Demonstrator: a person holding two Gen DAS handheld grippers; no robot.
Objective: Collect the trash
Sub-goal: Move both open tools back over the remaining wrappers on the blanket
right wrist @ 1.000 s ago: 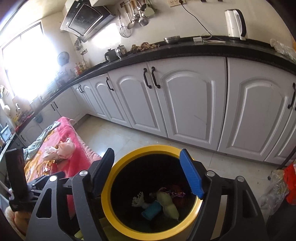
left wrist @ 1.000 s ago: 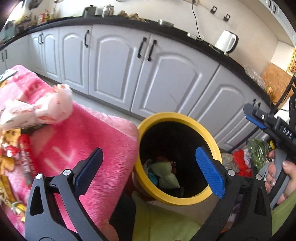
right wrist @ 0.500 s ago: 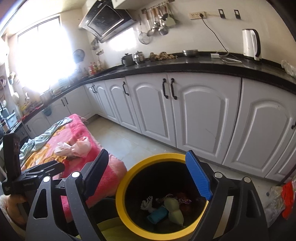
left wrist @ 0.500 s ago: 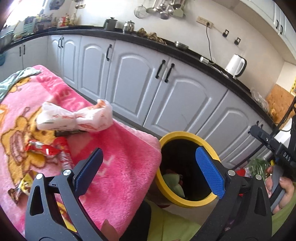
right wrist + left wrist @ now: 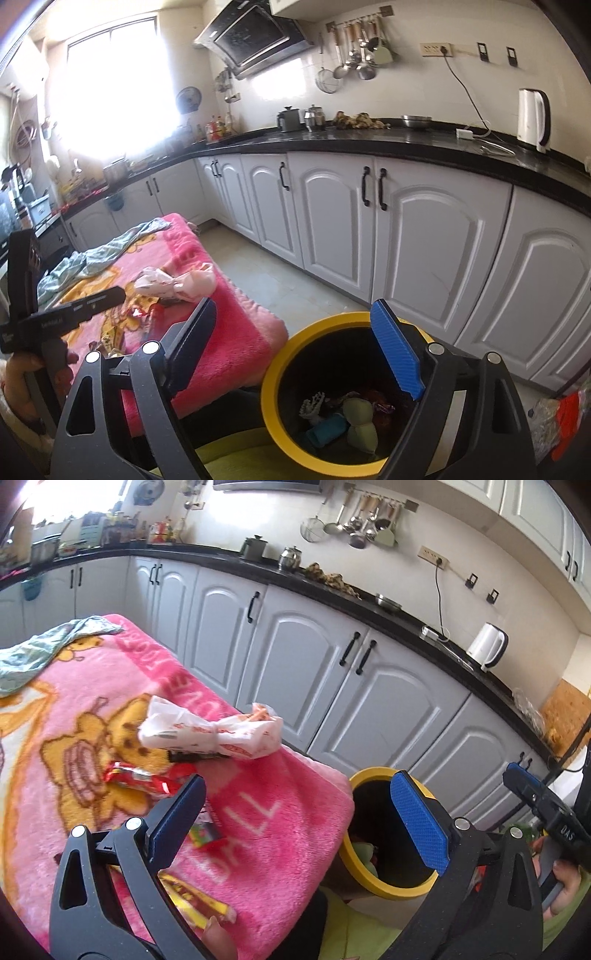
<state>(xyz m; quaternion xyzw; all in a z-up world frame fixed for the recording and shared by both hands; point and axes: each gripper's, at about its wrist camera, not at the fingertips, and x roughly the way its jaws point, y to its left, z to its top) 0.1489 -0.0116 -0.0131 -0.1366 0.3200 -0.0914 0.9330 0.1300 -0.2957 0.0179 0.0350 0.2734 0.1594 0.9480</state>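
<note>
The left hand-held gripper (image 5: 295, 819) has swung from the bin (image 5: 388, 890) toward the blanket (image 5: 277, 830), wide open and empty. Wrappers (image 5: 210, 733) lie just ahead. The right hand-held gripper (image 5: 295, 354), also gaping empty, hovers over the bin: next pickup coming.

surface: table under pink blanket (image 5: 280, 834) | on it: white wrapper bundle (image 5: 210, 734), red packet (image 5: 144, 777), yellow packet (image 5: 195, 901), pale green cloth (image 5: 40, 646) at far end | floor (image 5: 280, 284): yellow-rimmed bin (image 5: 291, 354) beside blanket's corner
</note>
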